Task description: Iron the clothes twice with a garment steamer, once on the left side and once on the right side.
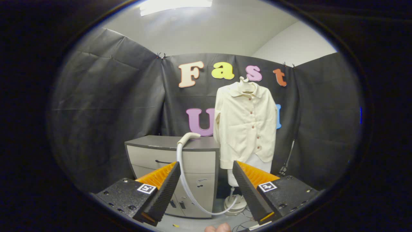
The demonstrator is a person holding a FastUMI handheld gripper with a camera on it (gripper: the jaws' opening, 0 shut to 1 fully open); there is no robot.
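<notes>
The gripper hangs spread wide and grasping nothing, its two black ribbed fingers backed in orange and well apart. Beyond them at 12 o'clock, one cream button-front shirt hangs on a white hanger against the booth's black cloth wall. At 11 o'clock one grey cabinet with drawers carries the white garment steamer head lying on its tabletop at the right-hand edge, beside the shirt's sleeve. One white hose curves down between the fingers to the steamer's round white base on the floor under the shirt. Open room lies between gripper and cabinet. A fingertip shows at 6 o'clock.
</notes>
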